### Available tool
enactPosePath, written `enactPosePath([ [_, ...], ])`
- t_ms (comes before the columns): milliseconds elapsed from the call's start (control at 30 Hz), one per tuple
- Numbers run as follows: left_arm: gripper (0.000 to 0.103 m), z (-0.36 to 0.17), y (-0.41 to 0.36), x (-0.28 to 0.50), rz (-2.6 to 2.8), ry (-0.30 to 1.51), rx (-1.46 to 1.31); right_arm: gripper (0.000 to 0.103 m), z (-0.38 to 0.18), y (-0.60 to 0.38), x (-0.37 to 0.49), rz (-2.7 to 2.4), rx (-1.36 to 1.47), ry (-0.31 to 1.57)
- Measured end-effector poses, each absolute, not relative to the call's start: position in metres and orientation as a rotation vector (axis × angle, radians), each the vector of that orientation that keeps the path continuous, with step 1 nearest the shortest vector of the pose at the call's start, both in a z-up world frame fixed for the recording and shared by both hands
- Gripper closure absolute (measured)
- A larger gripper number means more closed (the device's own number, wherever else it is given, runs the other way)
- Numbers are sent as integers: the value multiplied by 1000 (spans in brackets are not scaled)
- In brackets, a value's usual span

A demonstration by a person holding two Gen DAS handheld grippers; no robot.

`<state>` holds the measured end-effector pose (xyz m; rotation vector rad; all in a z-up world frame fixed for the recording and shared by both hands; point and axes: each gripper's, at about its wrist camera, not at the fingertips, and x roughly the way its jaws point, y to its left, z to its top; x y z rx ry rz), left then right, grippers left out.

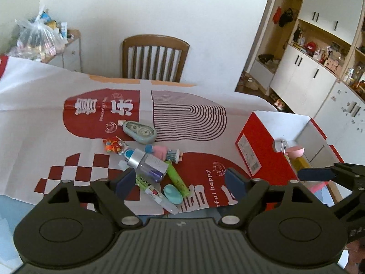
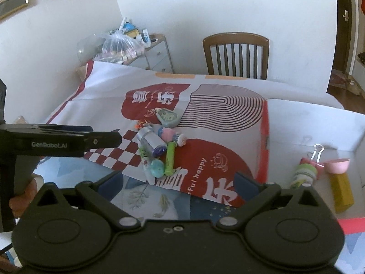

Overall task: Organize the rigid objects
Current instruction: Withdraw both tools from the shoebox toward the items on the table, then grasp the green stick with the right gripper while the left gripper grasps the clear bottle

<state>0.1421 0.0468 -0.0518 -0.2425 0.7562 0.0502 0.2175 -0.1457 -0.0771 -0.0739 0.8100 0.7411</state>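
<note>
Left claw [image 1: 180, 182] gaping wide, gripping nothing, hovering over toy pile [image 1: 148, 159] at frame centre; right claw [image 2: 180, 182] spread fully, empty; red box [image 2: 264, 137] sitting right of pile on bench [image 1: 45, 137].

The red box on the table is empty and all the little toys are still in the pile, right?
Not quite. The red box isn't empty: the right wrist view shows a yellow block, a pink cup and a binder clip already inside. The other little toys are still in the pile.
</note>
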Motion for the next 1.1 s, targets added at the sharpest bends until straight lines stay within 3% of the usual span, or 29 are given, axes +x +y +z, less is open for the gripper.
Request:
enactPosePath([
  [67, 17, -58, 55, 145, 30, 759, -251, 0, -82, -137, 221, 738, -83, 817],
  [133, 5, -64, 63, 149, 10, 760, -265, 0, -88, -128, 223, 731, -102, 817],
  [200, 0, -72, 73, 154, -13, 772, -295, 0, -93, -120, 227, 721, -121, 820],
  [767, 0, -117, 103, 204, 55, 772, -248, 3, -141, -64, 257, 665, -248, 846],
  [1100, 0, -137, 91, 219, 41, 747, -105, 21, -166, -42, 278, 650, -291, 845],
])
